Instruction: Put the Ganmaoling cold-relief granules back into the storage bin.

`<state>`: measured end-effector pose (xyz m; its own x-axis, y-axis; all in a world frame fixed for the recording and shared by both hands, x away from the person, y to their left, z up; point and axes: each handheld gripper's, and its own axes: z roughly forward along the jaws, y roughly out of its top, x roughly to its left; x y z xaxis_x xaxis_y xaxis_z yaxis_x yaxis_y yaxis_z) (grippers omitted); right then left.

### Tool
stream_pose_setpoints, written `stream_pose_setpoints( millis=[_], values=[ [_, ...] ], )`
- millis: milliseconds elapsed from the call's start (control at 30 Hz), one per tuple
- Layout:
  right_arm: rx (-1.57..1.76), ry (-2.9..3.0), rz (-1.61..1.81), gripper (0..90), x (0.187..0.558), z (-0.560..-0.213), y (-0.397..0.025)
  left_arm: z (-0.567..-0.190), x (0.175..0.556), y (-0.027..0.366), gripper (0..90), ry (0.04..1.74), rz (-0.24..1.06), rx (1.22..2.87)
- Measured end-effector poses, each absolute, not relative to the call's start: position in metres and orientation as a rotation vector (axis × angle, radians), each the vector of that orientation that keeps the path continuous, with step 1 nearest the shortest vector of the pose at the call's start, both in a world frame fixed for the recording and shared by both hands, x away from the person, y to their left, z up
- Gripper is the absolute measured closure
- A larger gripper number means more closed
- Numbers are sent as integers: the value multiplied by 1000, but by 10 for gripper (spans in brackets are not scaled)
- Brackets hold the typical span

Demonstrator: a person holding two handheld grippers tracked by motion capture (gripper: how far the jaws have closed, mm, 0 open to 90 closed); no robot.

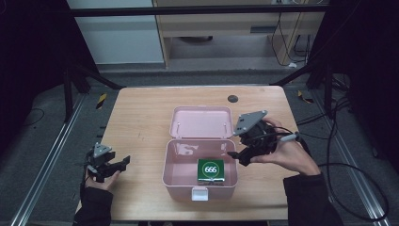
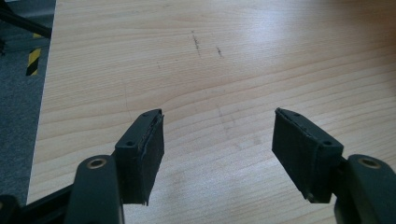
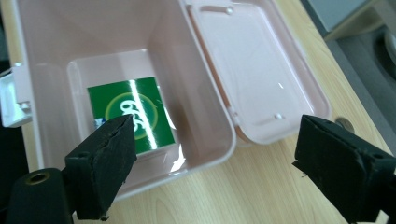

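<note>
High view shows your right gripper (image 1: 234, 154) at the right rim of the pink box (image 1: 171, 165), its fingers spread wide with nothing between them. The box sits open near the middle of the desk (image 1: 141, 113), its lid (image 1: 201, 121) folded back flat on the far side. Inside the box, toward its front right corner, lies the green packet (image 1: 210, 169) marked 666, flat on the floor of the box. In the right gripper view, one finger (image 3: 109, 158) hangs over the box's near wall, in front of the packet; the other is over the bare desk beside the lid, clear of the box. Your left gripper (image 1: 123, 162) is well to the left of the box, low over the desk, its fingers (image 2: 142, 156) also wide apart and empty.
</note>
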<state>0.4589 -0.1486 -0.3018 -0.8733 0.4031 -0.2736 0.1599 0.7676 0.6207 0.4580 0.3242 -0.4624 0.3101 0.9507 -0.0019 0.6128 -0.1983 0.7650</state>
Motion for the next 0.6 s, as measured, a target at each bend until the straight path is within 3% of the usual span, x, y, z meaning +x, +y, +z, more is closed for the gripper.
stream_pose_setpoints(
  millis=[600],
  values=[
    [881, 2291, 1034, 152, 452, -359, -226, -463, 458, 324, 361, 1385, 635, 1909]
  ],
)
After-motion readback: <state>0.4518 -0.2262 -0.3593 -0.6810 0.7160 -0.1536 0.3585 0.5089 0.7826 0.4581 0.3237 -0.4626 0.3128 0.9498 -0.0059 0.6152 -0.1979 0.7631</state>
